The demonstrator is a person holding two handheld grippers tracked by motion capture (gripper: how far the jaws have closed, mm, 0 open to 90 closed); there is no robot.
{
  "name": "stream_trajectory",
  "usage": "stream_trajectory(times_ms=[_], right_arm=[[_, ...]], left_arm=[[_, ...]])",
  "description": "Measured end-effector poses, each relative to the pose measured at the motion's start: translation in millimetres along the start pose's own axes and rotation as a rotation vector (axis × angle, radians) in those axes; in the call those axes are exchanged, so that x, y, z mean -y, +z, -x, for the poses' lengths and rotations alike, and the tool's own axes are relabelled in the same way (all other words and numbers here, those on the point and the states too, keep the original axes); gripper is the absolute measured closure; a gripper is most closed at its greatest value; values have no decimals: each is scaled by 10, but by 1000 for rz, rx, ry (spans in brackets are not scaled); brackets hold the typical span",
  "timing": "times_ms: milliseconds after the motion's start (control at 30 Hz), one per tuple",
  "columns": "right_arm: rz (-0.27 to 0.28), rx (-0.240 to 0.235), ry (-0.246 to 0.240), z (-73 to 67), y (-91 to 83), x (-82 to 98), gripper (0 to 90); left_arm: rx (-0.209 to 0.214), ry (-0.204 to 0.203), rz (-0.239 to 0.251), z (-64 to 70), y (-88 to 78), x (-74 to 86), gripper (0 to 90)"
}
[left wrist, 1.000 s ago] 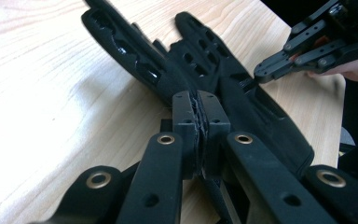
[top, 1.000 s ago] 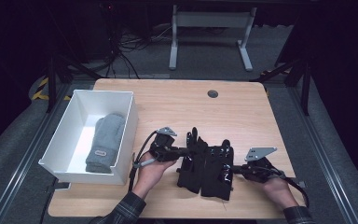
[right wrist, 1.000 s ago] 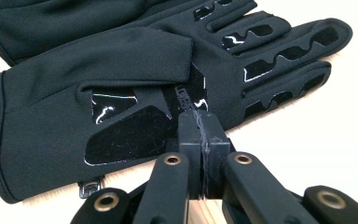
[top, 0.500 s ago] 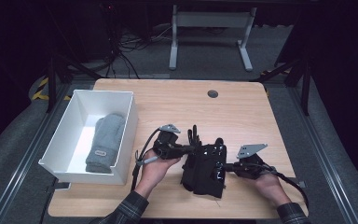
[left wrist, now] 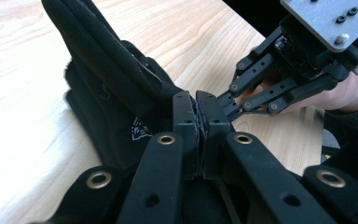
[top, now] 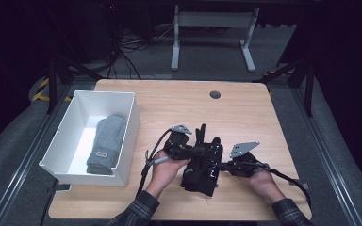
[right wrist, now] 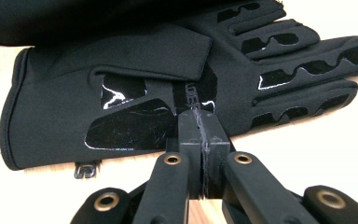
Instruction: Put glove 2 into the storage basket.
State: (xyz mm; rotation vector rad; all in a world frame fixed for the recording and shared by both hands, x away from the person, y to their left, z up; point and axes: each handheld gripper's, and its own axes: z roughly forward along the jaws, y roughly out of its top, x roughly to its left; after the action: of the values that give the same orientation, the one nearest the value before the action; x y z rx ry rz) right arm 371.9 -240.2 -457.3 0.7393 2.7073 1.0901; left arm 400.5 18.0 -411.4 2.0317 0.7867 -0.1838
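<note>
A pair of black gloves [top: 201, 165] lies on the wooden table [top: 245, 108], near the front edge and a little right of the middle, between the person's two hands. One glove lies flat with its shiny palm patches up [right wrist: 135, 107], fingers pointing to the far side. The left gripper [top: 194, 151] comes in from the left, and its jaws are pressed together with black glove cloth [left wrist: 116, 88] right against them; I cannot tell if cloth is pinched inside. The right gripper [top: 222, 165] comes in from the right, jaws pressed together too, touching the glove's edge. Well to the left stands a white bin [top: 127, 136], and a grey mitten [top: 106, 143] lies inside it.
</note>
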Motion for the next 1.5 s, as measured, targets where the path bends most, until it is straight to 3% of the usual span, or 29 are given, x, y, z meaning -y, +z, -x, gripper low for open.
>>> stream_trajectory(times_ms=[433, 600, 700, 833, 933, 1067, 1233, 1500], right_arm=[[5, -2, -19, 5, 76, -68, 898], [-2, 24, -27, 16, 38, -56, 891], [18, 66, -1, 100, -80, -12, 820], [49, 138, 58, 257, -249, 84, 694], [75, 213, 114, 386, -351, 180, 537], [73, 282, 153, 520, -413, 272, 407], [61, 317, 176, 596, -406, 336, 335], [45, 350, 190, 673, -372, 405, 269]], left_arm=[[35, -11, -51, 16, 334, 2, 871], [56, 14, -36, 57, 340, -8, 794], [56, 46, -46, 110, 302, -11, 787], [47, 74, -88, 188, 316, 27, 896], [34, 94, -127, 244, 413, 90, 898], [38, 98, -176, 279, 564, 167, 898], [20, 121, -226, 303, 673, 227, 900], [-33, 151, -273, 272, 521, 289, 900]])
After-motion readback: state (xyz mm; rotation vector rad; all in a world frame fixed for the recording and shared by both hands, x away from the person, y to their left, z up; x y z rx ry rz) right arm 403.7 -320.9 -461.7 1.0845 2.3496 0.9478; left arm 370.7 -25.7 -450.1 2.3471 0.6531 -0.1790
